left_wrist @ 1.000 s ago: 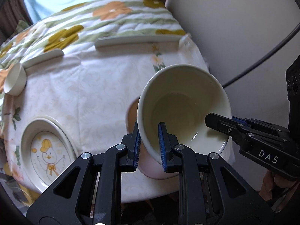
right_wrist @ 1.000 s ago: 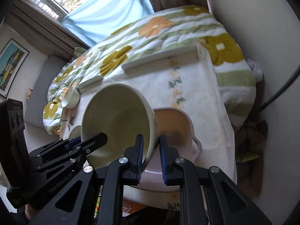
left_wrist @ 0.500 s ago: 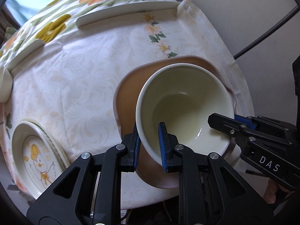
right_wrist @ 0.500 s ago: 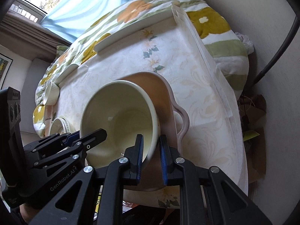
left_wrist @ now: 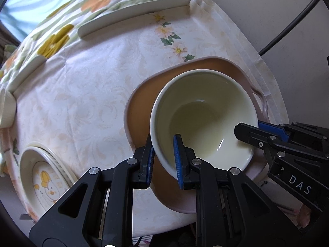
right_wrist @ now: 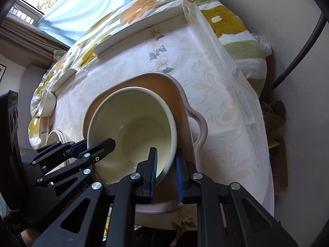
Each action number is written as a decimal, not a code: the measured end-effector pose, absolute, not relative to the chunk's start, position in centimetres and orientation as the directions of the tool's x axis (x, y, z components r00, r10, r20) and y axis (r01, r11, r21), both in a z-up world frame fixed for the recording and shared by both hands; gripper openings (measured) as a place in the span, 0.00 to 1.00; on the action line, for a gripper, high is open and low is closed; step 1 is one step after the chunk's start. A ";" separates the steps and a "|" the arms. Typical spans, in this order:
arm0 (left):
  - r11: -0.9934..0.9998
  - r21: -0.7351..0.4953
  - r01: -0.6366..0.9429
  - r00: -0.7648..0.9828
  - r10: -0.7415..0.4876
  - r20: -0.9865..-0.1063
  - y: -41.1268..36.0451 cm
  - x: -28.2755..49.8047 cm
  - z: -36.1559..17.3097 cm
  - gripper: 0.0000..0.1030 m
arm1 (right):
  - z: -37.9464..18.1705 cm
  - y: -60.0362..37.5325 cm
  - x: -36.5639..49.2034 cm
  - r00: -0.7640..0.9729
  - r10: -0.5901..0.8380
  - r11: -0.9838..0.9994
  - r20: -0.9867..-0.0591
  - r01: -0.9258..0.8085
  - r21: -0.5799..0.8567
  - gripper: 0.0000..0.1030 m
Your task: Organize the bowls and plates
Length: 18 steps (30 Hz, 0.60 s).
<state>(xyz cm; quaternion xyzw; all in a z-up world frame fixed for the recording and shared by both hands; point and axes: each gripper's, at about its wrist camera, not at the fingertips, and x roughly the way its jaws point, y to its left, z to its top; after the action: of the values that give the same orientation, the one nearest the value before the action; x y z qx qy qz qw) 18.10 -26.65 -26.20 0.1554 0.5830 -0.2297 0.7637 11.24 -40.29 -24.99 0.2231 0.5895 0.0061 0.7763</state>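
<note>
One cream bowl point(left_wrist: 203, 119), empty inside, seated in one shallow pink-rimmed dish with an orange-brown floor point(left_wrist: 141, 103) and a loop handle point(right_wrist: 200, 127) on its side, near the desk's corner closest to the wall. Left gripper point(left_wrist: 163, 158) clamped on the bowl's near rim, one blue-padded finger outside the wall, the other point(left_wrist: 177, 160) inside. Right gripper point(right_wrist: 166, 170) likewise pinching the opposite rim, one finger inside the bowl, one between bowl and dish. Each gripper also visible in the other's view, at the bowl's edge. Desk covered by a pale floral cloth point(left_wrist: 82, 94). Toward the left front edge, a stack of round plates point(left_wrist: 47, 179), top one printed with a yellow cartoon chick; number in the stack not countable. One small white ribbed cup point(right_wrist: 47, 103) at the far left edge, contents not visible. Two long flat white pieces point(left_wrist: 131, 14) lying along the cloth's far border, kind not determinable. Beyond the desk, a bed cover point(right_wrist: 144, 6) with orange and yellow flowers. Nothing else inside the dish besides the bowl.
</note>
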 end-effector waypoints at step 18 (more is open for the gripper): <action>0.854 0.031 0.520 0.342 -0.174 -0.923 -26.4 17.3 -21.2 0.15 | -21.1 -40.8 8.9 0.385 0.245 0.925 -0.890 0.183 0.334 0.15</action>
<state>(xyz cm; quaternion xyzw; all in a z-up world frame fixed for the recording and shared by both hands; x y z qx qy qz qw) 17.32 -26.42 -21.16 0.1625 0.5314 -0.2161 0.8028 8.91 -40.80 -21.10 0.1931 0.5541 0.0191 0.8095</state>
